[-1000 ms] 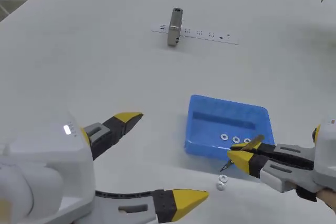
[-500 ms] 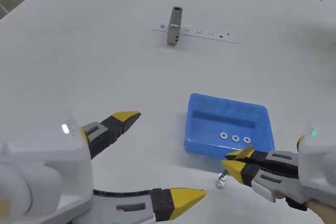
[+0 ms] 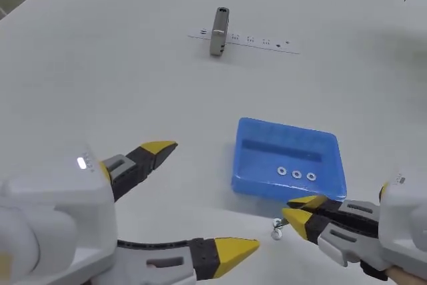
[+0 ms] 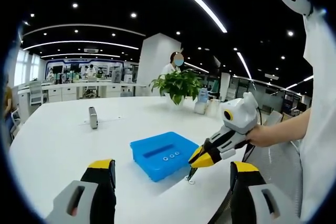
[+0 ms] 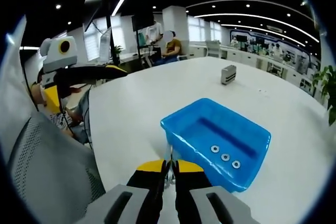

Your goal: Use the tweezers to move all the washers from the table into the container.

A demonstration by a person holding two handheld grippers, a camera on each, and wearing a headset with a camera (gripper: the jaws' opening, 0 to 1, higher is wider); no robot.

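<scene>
Near the table's (image 3: pixel 100 71) near edge, a small silver washer (image 3: pixel 276 234) is seen just below the right gripper (image 3: pixel 288 213), which is clamped on the tweezers (image 5: pixel 169 155). The left gripper (image 3: pixel 213 195) is held spread. Three washers (image 3: pixel 296 175) are kept in the blue container (image 3: pixel 287 145) beyond.

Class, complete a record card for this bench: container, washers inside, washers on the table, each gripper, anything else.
Container: blue container on white table
Inside it: three washers in a row
On the table: at least one loose washer before the near wall
Right gripper: shut on tweezers, tips by that washer
Left gripper: open, empty
Far side: metal block
</scene>
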